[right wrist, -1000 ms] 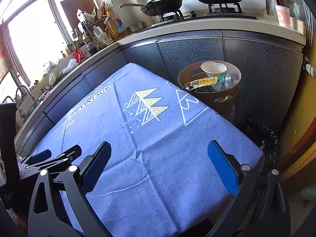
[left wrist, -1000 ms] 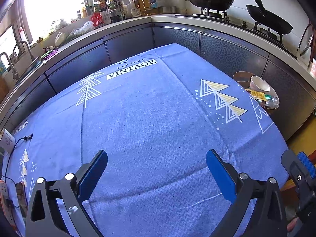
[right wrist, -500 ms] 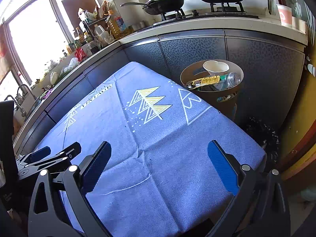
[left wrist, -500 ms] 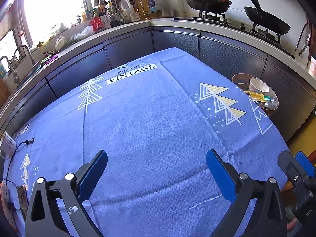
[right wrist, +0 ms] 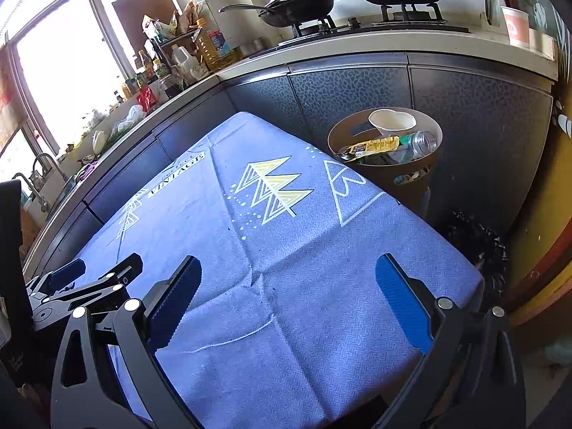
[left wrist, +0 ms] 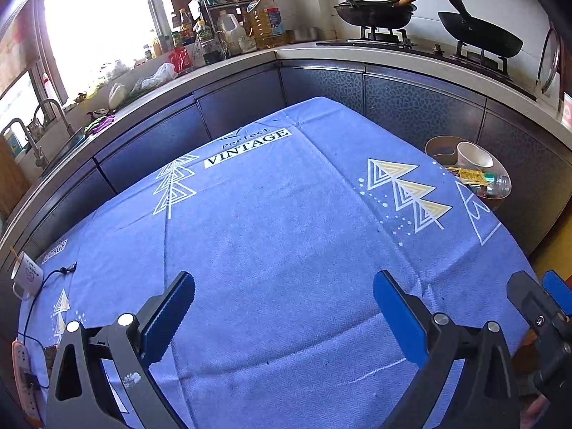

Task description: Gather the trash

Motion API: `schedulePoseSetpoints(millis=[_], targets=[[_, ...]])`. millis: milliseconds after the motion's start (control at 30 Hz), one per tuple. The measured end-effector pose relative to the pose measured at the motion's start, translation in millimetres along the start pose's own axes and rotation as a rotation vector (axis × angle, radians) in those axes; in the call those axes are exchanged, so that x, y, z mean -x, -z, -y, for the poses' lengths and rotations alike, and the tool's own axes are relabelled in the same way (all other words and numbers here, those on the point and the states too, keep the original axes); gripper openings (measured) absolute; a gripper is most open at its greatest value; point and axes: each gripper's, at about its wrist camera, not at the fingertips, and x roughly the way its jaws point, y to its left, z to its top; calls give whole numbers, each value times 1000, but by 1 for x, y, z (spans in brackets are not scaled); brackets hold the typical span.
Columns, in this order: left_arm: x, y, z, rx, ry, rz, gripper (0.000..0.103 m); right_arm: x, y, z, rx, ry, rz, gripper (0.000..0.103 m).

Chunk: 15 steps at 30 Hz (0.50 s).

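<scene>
2 grippers: my left gripper and my right gripper, both hanging above the table, neither touching it.
Left jaws: spread wide, nothing between them but blue cloth.
Right jaws: spread wide too, holding nothing.
Neighbours: from my left camera, the right gripper's blue tip shows at the far right edge; from my right camera, the left gripper lies low at the left.
Trash: all of it sits in the brown bin, which stands on the floor just beside the table's far right corner, against the dark cabinets.
Bin contents: 1 white cup on top, 1 yellow wrapper across the middle, 1 clear bottle lying on its side next to it.
Cloth: printed with yellow triangle trees and the word VINTAGE, creased, bare of loose items in front of me.
Left edge: 1 white mug and a thin black cable on the cloth.
Counter: 2 black pans on the stove behind.
</scene>
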Motion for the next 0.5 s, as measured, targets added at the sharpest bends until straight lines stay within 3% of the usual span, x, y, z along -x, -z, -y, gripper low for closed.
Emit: schedulePoseSetpoints(millis=[500], targets=[[-1, 1, 0, -7, -21, -13, 99, 2, 1, 3, -11, -5, 6, 97]])
